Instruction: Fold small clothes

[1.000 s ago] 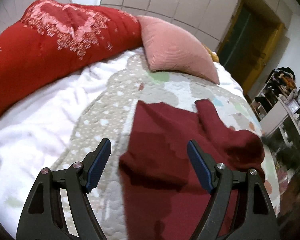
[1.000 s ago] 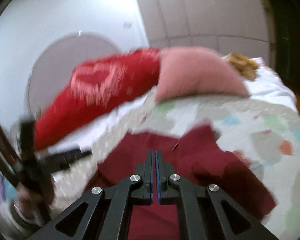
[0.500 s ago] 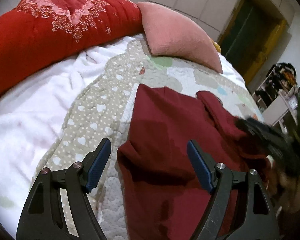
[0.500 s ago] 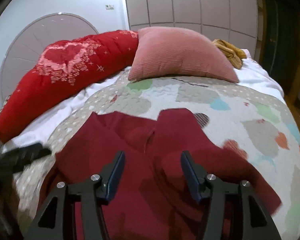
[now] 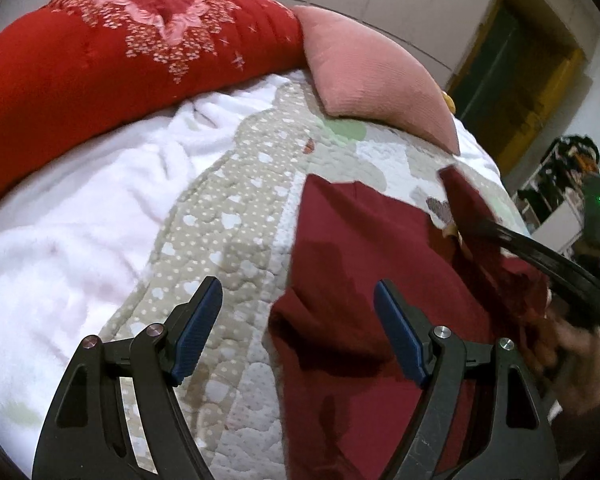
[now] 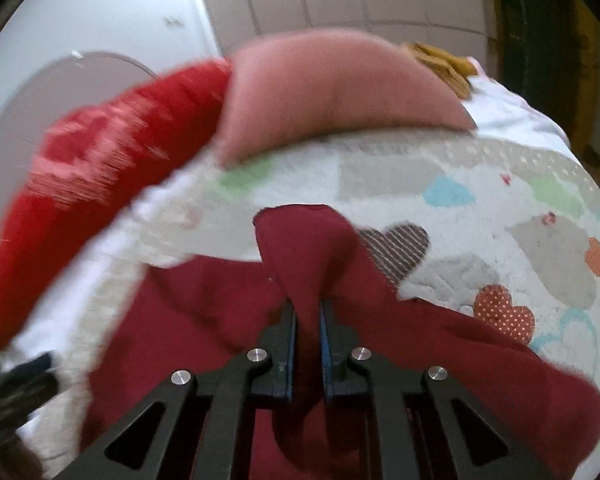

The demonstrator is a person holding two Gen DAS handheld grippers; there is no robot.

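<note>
Your dark red garment point(image 5: 364, 280) lies spread on the patchwork quilt point(image 5: 236, 248) of the bed, below the pink cushion point(image 5: 364, 72) and the red heart-print bolster point(image 5: 100, 56). It looks like a small knit top or trousers; the pictures do not settle which.

Your right claw point(image 6: 307, 320) is clamped on a raised flap of that garment point(image 6: 300, 248), with the cloth pinched up between the blue pads and standing in a ridge above the rest. Your left claw point(image 5: 298, 336) hangs with its fingers wide apart over the garment's near left edge, holding nothing, its left pad point(image 5: 198, 332) above the quilt and its right pad point(image 5: 396, 332) above the cloth.

Expect the fabric to be light, soft and limp. It will drape and trail from wherever you pinch it, and a single-point hold will likely let the flap twist or bunch as it travels. The quilted surface may drag on the lower layer.

Take hold near corners or along a hem, where the cloth is doubled and firmer. With the left claw, the near left corner looks like the sensible grip, so the body stays pinned flat while the right claw carries its flap across.
</note>
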